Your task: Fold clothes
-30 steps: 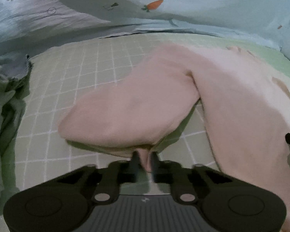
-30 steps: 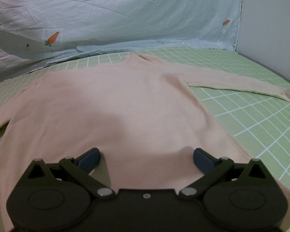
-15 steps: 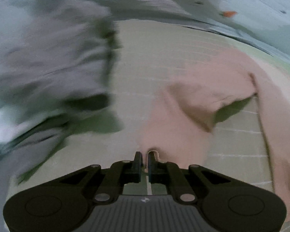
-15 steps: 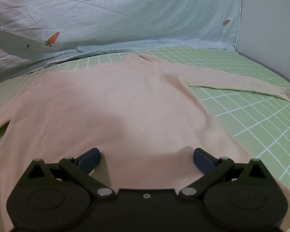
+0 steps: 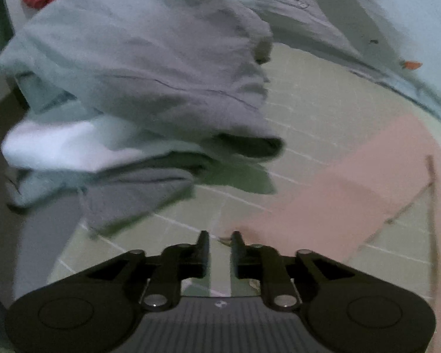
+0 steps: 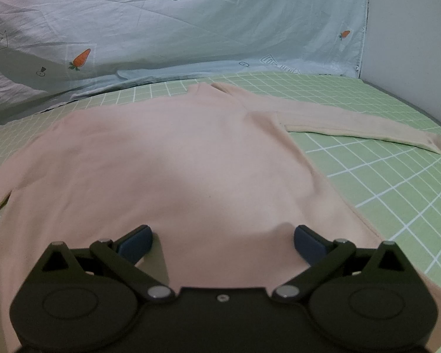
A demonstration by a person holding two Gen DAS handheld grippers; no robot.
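Left tool (image 5: 219, 239) blurred; sleeve (image 5: 338, 194) grip unclear.

Dim, flat indoor light covers both views, with black fisheye corners and lines bowing toward the edges. My left wrist view is smeared by motion blur: the grey clothes pile (image 5: 138, 88) at upper left and the pink sleeve (image 5: 352, 188) at right lose their edges, and only my left claw (image 5: 219, 239) at bottom centre stays crisp. My right wrist view is sharp, grid lines on the green bedsheet (image 6: 382, 176) clean at right. My right claw (image 6: 222, 235) casts a soft shadow across the centre of the pink sweater (image 6: 176, 153). No glare shows.
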